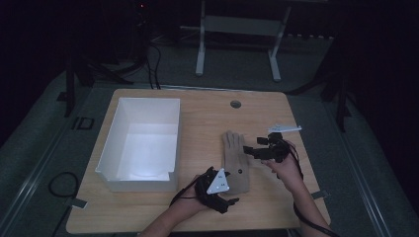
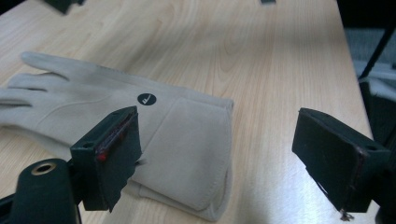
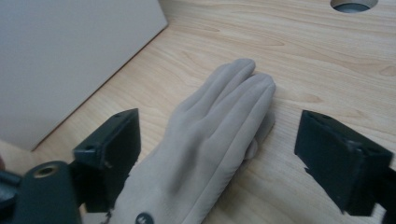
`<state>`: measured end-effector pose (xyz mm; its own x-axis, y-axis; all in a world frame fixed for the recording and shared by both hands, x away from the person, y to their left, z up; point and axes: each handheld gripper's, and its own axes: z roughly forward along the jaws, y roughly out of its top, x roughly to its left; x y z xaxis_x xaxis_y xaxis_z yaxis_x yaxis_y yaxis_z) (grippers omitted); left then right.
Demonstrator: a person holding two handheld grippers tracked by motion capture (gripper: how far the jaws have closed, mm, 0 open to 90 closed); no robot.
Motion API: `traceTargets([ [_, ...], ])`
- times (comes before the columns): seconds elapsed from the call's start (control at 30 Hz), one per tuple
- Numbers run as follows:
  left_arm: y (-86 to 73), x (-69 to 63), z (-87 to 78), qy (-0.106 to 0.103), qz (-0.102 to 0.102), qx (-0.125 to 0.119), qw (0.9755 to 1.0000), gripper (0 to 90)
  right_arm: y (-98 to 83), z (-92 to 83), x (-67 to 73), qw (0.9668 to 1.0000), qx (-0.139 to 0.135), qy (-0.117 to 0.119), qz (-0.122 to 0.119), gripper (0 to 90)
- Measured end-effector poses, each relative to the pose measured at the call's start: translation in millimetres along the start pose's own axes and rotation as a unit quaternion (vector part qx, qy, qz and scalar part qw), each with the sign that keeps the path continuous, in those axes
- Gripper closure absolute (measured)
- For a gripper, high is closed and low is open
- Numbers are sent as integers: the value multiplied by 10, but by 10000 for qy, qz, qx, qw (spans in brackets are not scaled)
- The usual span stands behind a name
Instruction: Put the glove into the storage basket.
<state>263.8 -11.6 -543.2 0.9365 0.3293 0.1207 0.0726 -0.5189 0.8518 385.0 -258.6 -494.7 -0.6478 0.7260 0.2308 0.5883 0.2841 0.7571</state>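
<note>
beige fabric glove (image 1: 235, 163) lies flat; left gripper (image 2: 217, 154) and right gripper (image 3: 219, 158) hover spread, ungripped; next, pinch its cuff.

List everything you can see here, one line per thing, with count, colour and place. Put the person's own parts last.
glove: one, beige with a small black round badge, flat on the table, fingers pointing away from the person, right of the box.
box: one, white, open-topped, nothing inside, on the table's left half.
table: one, light wood, with a round hole near its far edge.
stand: one, white frame, on the floor beyond the table.
left claw: one, black, jaws apart over the glove's cuff.
right claw: one, black, jaws apart over the glove's fingers.
forearms: two, coming in at the near edge.
</note>
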Motion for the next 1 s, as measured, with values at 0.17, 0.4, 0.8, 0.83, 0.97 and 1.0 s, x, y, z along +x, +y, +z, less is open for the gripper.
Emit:
traceTargets([
  [0.17,6,46,139,-154,123,236,9995,210,22,112,-24,9998,59,-196,18,216],
  [0.4,17,56,288,-287,145,356,9989,340,42,385,-113,9991,189,-252,281,252],
  [0.8,-172,173,332,-442,-157,742,9961,480,-61,719,-234,9956,598,-220,687,323],
  [0.83,-176,177,332,-454,-146,737,9961,480,-67,733,-239,9953,639,-211,694,324],
  [0.97,-189,185,338,-459,-120,715,9963,478,-102,773,-265,9951,747,65,648,369],
  [1.0,-195,183,341,-462,-87,702,9964,478,-102,773,-265,9951,747,65,648,369],
])
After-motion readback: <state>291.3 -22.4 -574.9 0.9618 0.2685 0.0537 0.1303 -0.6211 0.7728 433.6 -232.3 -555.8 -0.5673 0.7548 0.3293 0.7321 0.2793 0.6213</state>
